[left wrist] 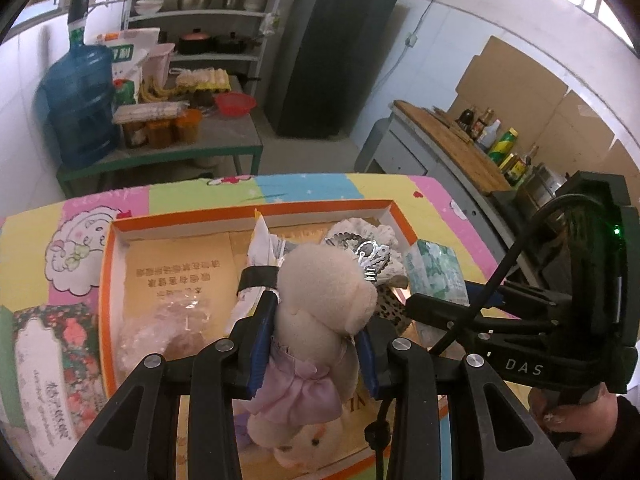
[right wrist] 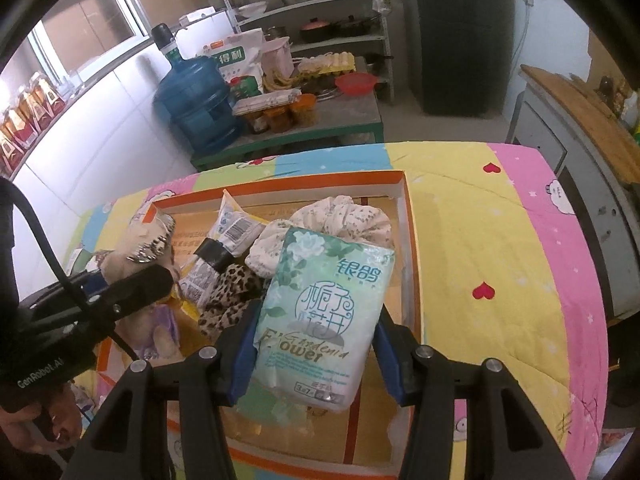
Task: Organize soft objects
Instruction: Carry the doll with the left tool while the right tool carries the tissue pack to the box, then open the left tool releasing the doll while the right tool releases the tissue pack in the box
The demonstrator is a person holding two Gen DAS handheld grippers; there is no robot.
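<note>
A cream plush toy (left wrist: 324,292) in a purple dress hangs over the orange-rimmed box (left wrist: 248,210), and my left gripper (left wrist: 316,320) is shut on it. Beside it to the right, my right gripper (left wrist: 444,296) carries a green tissue pack (left wrist: 434,272). In the right wrist view that tissue pack (right wrist: 320,312) is clamped between the blue pads of the right gripper (right wrist: 318,316), above the box (right wrist: 408,240). The left gripper (right wrist: 120,280) with the plush toy (right wrist: 160,328) shows at the left. A person's hand holds each gripper.
Inside the box lie a taped packet (right wrist: 216,256), a floral cloth bundle (right wrist: 340,216), a leopard-print cloth (right wrist: 228,300) and a clear plastic bag (left wrist: 160,328). A floral tissue box (left wrist: 44,368) sits left of it on the patchwork quilt (right wrist: 500,280). Behind stands a cluttered green table (left wrist: 224,140).
</note>
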